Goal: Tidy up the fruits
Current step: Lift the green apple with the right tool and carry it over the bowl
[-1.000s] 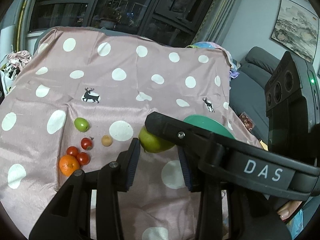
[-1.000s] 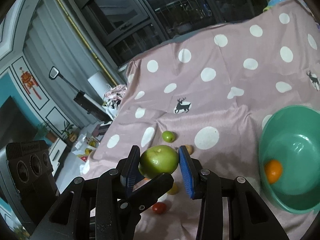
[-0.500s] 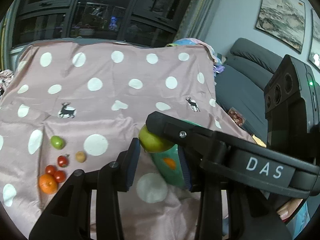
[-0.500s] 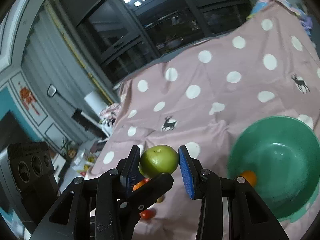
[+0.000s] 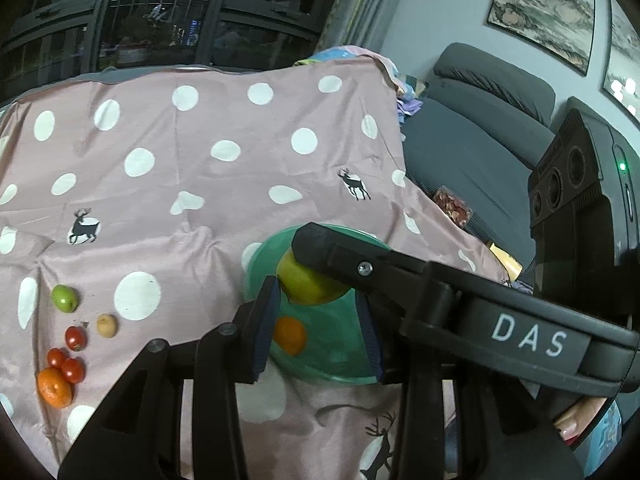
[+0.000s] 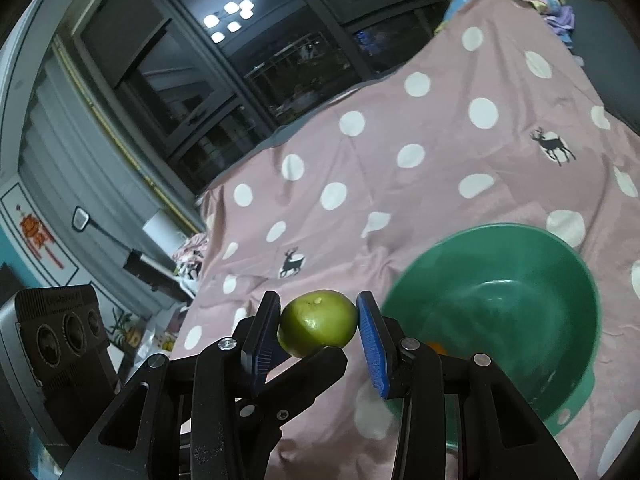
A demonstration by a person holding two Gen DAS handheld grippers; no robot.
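Pink cloth [image 5: 224,216] with white dots and small black deer prints. Green bowl [image 6: 568,364] on the cloth, an orange fruit [image 5: 290,335] inside it. Yellow-green apple [image 6: 317,323] between blue finger pads [image 6: 370,344] on black gripper frames. Left of the bowl: small green fruit [image 5: 64,298], tan fruit [image 5: 107,325], three red tomatoes [image 5: 75,337], another orange [image 5: 55,387]. Grey sofa [image 5: 472,148] right of the cloth.

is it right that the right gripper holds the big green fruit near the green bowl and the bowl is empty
Not quite. The right gripper does hold the big green fruit near the green bowl, but the bowl is not empty: the left wrist view shows an orange inside it.
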